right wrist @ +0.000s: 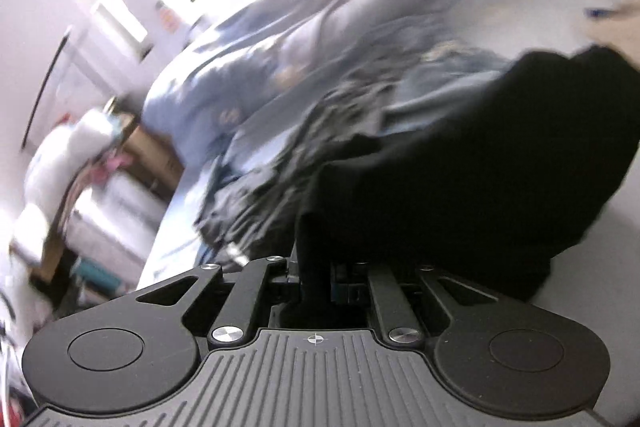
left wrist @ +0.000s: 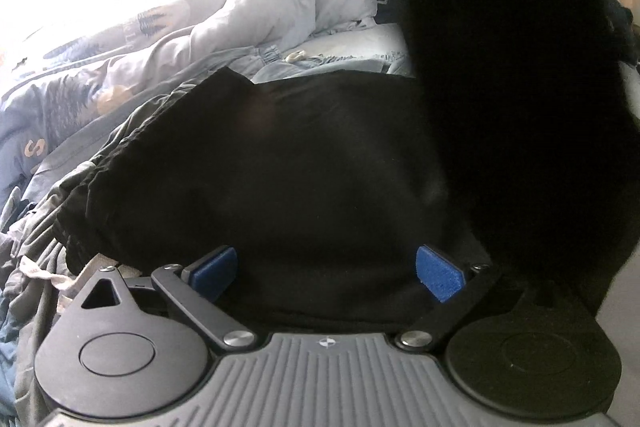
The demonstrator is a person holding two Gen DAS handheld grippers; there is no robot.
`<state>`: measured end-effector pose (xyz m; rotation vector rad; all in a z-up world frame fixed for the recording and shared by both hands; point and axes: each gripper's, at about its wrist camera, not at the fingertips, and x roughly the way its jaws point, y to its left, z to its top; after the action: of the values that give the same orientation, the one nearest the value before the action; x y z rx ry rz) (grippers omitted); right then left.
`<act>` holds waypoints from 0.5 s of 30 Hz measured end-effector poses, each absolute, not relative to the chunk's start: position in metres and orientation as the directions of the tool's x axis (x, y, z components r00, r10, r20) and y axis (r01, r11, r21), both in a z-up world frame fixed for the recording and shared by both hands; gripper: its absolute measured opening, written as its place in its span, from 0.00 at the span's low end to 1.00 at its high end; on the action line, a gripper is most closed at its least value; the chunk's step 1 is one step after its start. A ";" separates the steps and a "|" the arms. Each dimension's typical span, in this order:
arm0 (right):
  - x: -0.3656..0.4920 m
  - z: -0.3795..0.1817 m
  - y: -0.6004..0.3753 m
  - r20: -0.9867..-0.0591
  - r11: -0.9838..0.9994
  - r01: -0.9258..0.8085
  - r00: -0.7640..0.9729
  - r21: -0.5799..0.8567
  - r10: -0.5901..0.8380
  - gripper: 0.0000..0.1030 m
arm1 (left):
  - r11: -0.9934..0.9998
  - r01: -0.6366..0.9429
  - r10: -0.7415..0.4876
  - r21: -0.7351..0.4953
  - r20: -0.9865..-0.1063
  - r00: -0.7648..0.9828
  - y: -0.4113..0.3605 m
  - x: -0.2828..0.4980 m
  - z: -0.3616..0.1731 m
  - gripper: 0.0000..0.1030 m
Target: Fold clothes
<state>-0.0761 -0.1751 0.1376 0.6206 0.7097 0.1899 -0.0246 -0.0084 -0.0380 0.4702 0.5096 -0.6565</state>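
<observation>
Left tongs [left wrist: 326, 269] wide apart over black garment [left wrist: 280, 163], gripping nothing; right tongs [right wrist: 320, 287] clamped on its lifted edge

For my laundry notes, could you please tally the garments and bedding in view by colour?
Black garment, also pinched in the right gripper: 1
Dark grey garment: 1
Light blue printed bedding: 1
Total: 3

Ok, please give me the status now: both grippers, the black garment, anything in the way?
Left gripper open, jaws wide over black garment. Right gripper shut on the garment's edge. Grey clothes pile crowds its left side.
</observation>
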 end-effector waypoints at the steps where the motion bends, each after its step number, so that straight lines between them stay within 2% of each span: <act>1: -0.062 0.138 -0.164 -0.566 0.819 0.016 0.730 0.574 0.383 0.12 | 0.700 0.672 -0.453 0.240 -0.579 0.678 -0.008 -0.024 -0.038 0.97; 7: 0.008 0.115 -0.088 -0.697 0.884 -0.167 0.558 0.436 0.450 0.12 | 0.716 0.666 -0.459 0.207 -0.579 0.674 -0.001 -0.022 -0.037 0.98; 10: 0.030 0.095 -0.068 -0.751 0.899 -0.172 0.499 0.403 0.433 0.12 | 0.726 0.661 -0.456 0.193 -0.585 0.671 0.003 -0.021 -0.036 0.99; 15: 0.054 0.075 -0.062 -0.778 0.902 -0.134 0.466 0.409 0.422 0.13 | 0.750 0.636 -0.427 0.180 -0.603 0.674 0.014 -0.018 -0.029 0.98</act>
<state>0.0541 -0.0616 0.0751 0.3106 1.0340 0.3477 -0.0181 0.0140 -0.0294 0.3966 0.5665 -0.6156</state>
